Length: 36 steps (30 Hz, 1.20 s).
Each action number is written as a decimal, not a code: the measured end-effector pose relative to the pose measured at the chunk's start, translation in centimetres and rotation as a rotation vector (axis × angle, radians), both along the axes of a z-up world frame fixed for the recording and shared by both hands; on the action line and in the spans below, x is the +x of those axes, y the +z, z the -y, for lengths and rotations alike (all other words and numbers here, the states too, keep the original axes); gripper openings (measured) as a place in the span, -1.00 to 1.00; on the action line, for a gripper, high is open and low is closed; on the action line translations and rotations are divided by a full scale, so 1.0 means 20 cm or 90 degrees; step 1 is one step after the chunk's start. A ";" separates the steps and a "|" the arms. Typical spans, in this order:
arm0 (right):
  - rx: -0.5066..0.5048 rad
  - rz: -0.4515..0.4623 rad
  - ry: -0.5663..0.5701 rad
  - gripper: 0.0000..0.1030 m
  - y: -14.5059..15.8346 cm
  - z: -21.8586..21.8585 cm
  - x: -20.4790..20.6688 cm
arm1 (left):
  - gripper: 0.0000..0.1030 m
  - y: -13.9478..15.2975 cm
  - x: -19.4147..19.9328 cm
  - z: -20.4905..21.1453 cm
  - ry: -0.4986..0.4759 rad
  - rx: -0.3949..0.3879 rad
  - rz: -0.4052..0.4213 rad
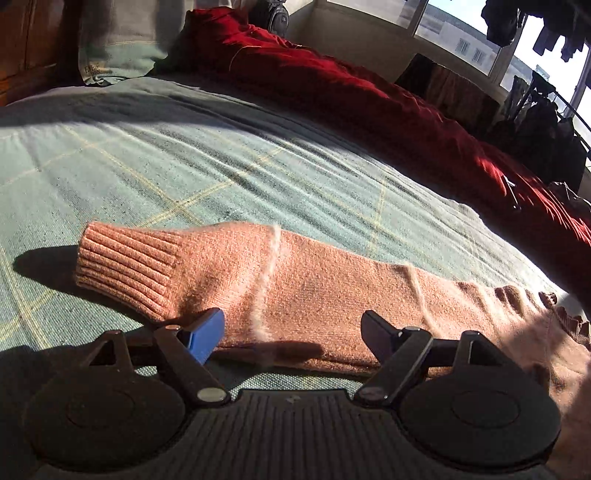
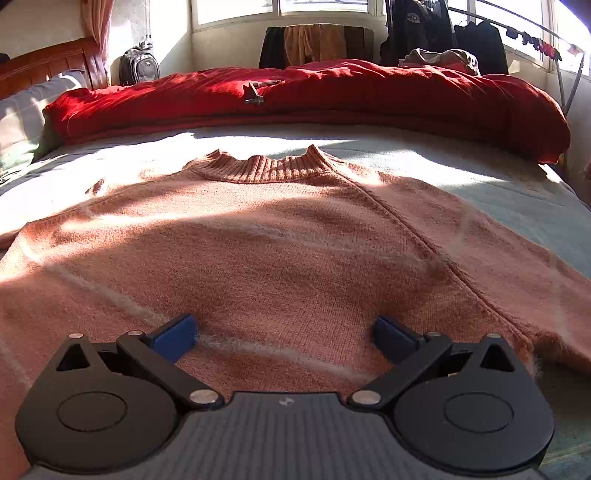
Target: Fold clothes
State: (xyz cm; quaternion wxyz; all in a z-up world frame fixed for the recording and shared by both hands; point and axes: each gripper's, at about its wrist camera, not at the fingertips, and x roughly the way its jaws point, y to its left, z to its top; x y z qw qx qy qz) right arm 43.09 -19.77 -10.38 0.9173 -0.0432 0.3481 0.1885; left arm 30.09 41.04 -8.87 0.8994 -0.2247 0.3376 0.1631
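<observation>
My left gripper (image 1: 291, 330) is set with its jaws spread wide. Nothing is clamped between them. Its blue fingertips (image 1: 207, 334) stand at the near edge of a sweater sleeve (image 1: 258, 284), with the sleeve lying across the gap ahead of them. I cannot tell whether the tips touch the knit.

The sleeve lies flat and extended on the pale green bedspread (image 1: 166, 155). Its ribbed cuff (image 1: 125, 266) points to the left of the left wrist view. Thin white stripes cross the sleeve.

My right gripper (image 2: 286, 338) is also set with its jaws wide apart and holds nothing. Its fingertips (image 2: 173, 336) sit over the lower body of the salmon-pink knit sweater (image 2: 280, 251). Whether they rest on the fabric cannot be determined.

The sweater is spread flat on the bed. Its ribbed collar (image 2: 266, 168) lies at the far end, toward the windows. A seam runs diagonally from the collar down to the right of the right wrist view. Sunlight and shadow fall in bands across the knit.

Beyond the sweater, a red quilt (image 2: 332, 96) is bunched along the far side of the bed. A grey backpack (image 2: 139, 68) stands against the wall near the wooden headboard (image 2: 48, 62). Dark garments (image 2: 417, 26) hang at the window.
</observation>
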 end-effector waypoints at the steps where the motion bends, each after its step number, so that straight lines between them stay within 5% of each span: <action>1: 0.000 0.000 0.000 1.00 0.00 0.00 0.00 | 0.58 0.01 0.00 -0.01 0.007 -0.004 0.000; 8: 0.000 0.002 -0.001 1.00 0.00 0.00 0.00 | 0.58 0.14 0.07 -0.11 0.044 -0.013 0.056; 13: -0.001 0.003 -0.002 1.00 0.00 -0.01 0.00 | 0.58 0.09 0.17 -0.25 0.083 -0.080 0.061; 17: -0.001 0.004 -0.003 1.00 0.00 -0.01 0.00 | 0.57 -0.02 0.10 -0.24 0.084 -0.097 0.011; 21: -0.001 0.004 -0.002 1.00 0.00 0.00 0.00 | 0.58 -0.02 -0.03 -0.21 0.066 -0.088 0.023; 24: -0.002 0.003 -0.002 1.00 0.00 0.00 0.00 | 0.58 0.03 -0.09 -0.24 0.093 -0.112 0.037; 32: -0.005 0.005 -0.003 1.00 0.00 -0.01 0.00 | 0.57 0.12 -0.17 -0.44 0.210 -0.078 0.085; 36: -0.007 0.005 -0.004 1.00 0.00 -0.01 0.00 | 0.57 -0.01 -0.13 -0.55 0.205 -0.187 0.055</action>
